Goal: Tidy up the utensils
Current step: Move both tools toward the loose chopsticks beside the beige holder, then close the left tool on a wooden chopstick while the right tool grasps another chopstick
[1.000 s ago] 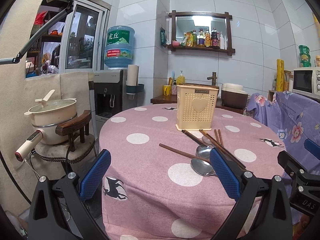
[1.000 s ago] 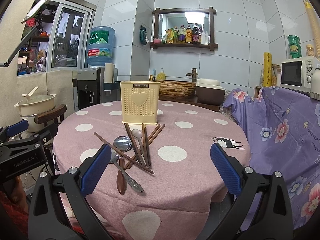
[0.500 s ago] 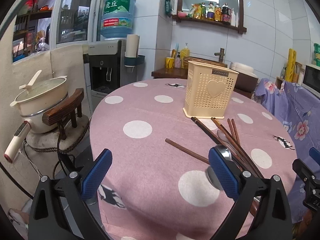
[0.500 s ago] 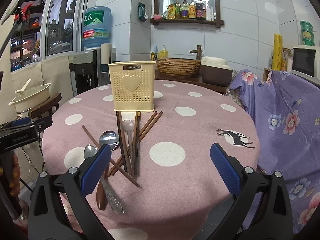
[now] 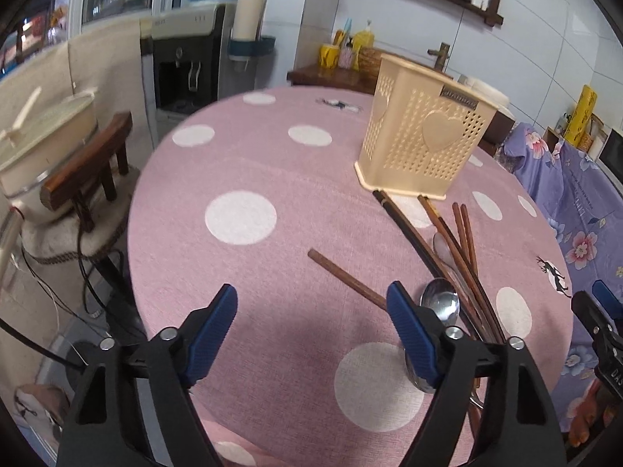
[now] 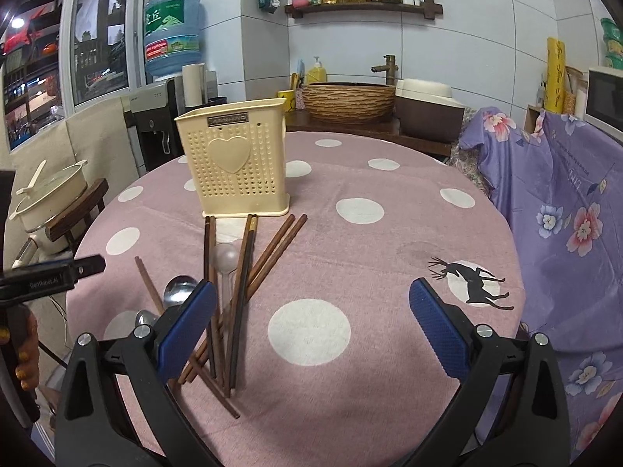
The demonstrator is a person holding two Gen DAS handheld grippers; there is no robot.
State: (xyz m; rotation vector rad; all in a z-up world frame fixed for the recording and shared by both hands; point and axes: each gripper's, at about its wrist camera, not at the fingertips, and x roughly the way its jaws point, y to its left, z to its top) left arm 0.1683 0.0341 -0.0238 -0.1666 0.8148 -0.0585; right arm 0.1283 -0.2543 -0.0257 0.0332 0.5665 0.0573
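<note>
A cream perforated utensil holder (image 6: pixel 233 163) with a heart stands on the pink polka-dot table (image 6: pixel 389 233); it also shows in the left wrist view (image 5: pixel 420 144). In front of it lie several brown chopsticks (image 6: pixel 243 272), a clear spoon (image 6: pixel 226 260) and metal spoons (image 6: pixel 177 290). In the left wrist view the chopsticks (image 5: pixel 463 249) and a metal spoon (image 5: pixel 440 303) lie by my right finger. My left gripper (image 5: pixel 311 334) is open and empty over the table's left part. My right gripper (image 6: pixel 311 330) is open and empty, just above the pile's near end.
A wooden stool with a cream pot (image 5: pixel 43 140) stands left of the table. A water dispenser (image 5: pixel 187 62) and a sink counter (image 6: pixel 350 105) stand behind it. A purple floral cloth (image 6: pixel 564 214) covers furniture at the right.
Both grippers have moved forward and down over the table, toward the utensils. The left gripper's jaws stand narrower than before. Nothing was picked up.
</note>
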